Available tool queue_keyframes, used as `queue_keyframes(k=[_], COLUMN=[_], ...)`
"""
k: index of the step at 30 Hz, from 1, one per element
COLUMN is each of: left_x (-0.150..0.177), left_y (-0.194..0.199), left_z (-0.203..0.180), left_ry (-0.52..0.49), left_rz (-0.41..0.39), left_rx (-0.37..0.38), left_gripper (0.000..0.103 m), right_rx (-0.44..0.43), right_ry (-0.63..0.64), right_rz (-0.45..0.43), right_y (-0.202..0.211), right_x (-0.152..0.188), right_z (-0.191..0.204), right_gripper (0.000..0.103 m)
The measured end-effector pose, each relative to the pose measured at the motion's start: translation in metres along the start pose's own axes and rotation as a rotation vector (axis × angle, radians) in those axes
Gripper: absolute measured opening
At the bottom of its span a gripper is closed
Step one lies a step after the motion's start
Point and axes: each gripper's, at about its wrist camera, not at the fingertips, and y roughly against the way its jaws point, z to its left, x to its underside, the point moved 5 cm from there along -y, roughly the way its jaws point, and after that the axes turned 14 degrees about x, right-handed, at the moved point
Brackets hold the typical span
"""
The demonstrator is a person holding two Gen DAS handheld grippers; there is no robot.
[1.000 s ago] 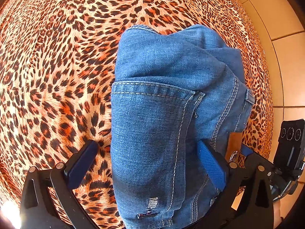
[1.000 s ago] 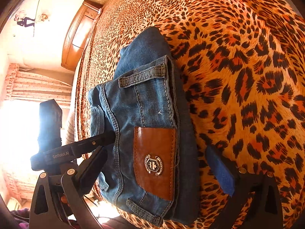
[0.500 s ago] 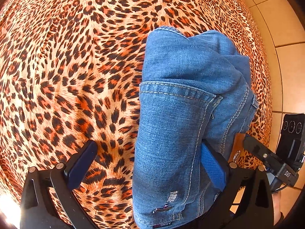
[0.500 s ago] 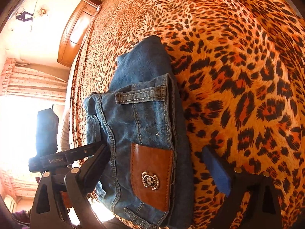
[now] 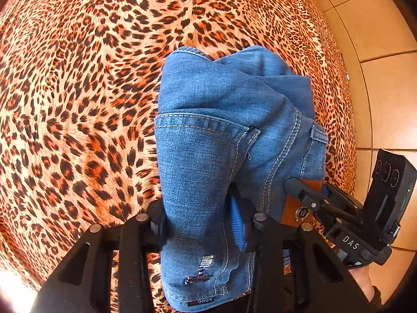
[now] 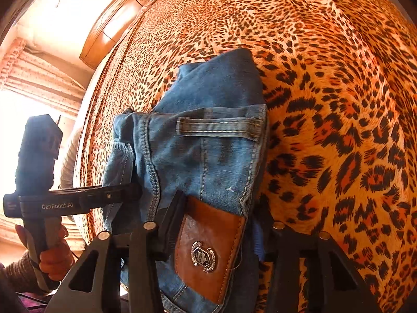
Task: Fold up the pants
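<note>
Folded blue jeans (image 5: 224, 135) lie as a thick bundle on the leopard-print bed cover (image 5: 78, 104). My left gripper (image 5: 200, 224) is shut on the near end of the bundle, by the back pocket. The right gripper (image 5: 338, 208) shows at the right of this view. In the right wrist view the jeans (image 6: 208, 151) show their waistband and a brown leather patch (image 6: 211, 250). My right gripper (image 6: 213, 229) is shut on the waistband around that patch. The left gripper (image 6: 78, 198) reaches in from the left there.
The bed cover (image 6: 338, 104) spreads far and right of the jeans. A tiled floor (image 5: 385, 65) lies beyond the bed's right edge. A wooden headboard (image 6: 117, 23) and a curtained bright window (image 6: 31, 99) stand at the far left.
Both grippers have closed from wide open onto the near end of the jeans bundle. The bundle has shifted slightly in view.
</note>
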Motion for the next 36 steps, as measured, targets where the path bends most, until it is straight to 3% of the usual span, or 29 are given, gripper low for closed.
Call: queue_keyframes(k=[7,10,12,16,19,20,21,22,26,28,32,34,36], left_x=[0.019,0.027,0.03,0.026,0.013,0.005,0.002,0.001,0.013,0.023,0.007,-0.013,-0.029], left_y=[0.043,0.031,0.036,0.076,0.073,0.068,0.065,0.065,0.091,0.095,0.104,0.089,0.065], left_z=[0.026,0.061,0.073,0.067,0.054,0.051,0.049,0.041,0.019,0.02,0.039,0.047,0.056], left_ry=[0.054,0.133,0.202,0.115,0.034,0.018,0.024,0.016,-0.107,-0.112,-0.092,-0.026,0.045], left_rz=[-0.012,0.013,0.022,-0.045,-0.012,-0.007,0.009,0.03,0.016,0.064,-0.032,-0.044,-0.006], left_rx=[0.058,0.012,0.088,0.111,0.091,0.049,0.02,0.053,0.048,0.104,-0.002,0.034,0.063], left_gripper=[0.029,0.039,0.04,0.04,0.053,0.057,0.057,0.057,0.061,0.061,0.062,0.062,0.062], right_rx=[-0.118,-0.043,-0.016,-0.033,-0.057,-0.065,-0.075,-0.075,-0.05,-0.056,-0.112,-0.136,-0.116], right_ry=[0.051,0.075,0.04,-0.008,-0.053,-0.074,-0.093,-0.11,-0.103,-0.133,-0.242,-0.253,-0.236], right_rz=[0.01,0.069,0.108,0.046,0.013,0.015,0.022,0.027,0.032,0.04,0.031,0.045,0.051], right_y=[0.025,0.0,-0.014,0.009,0.015,0.011,0.005,-0.001,-0.003,-0.003,0.001,-0.004,-0.012], right_x=[0.011,0.024,0.024,0.005,-0.011,-0.015,-0.02,-0.025,-0.031,-0.031,-0.025,-0.026,-0.027], right_z=[0.032,0.034,0.029,0.02,0.013,0.01,0.009,0.01,0.015,0.011,-0.006,-0.005,-0.002], right_gripper=[0.036,0.037,0.045,0.045,0.049,0.049,0.049,0.049,0.049,0.049,0.05,0.053,0.052])
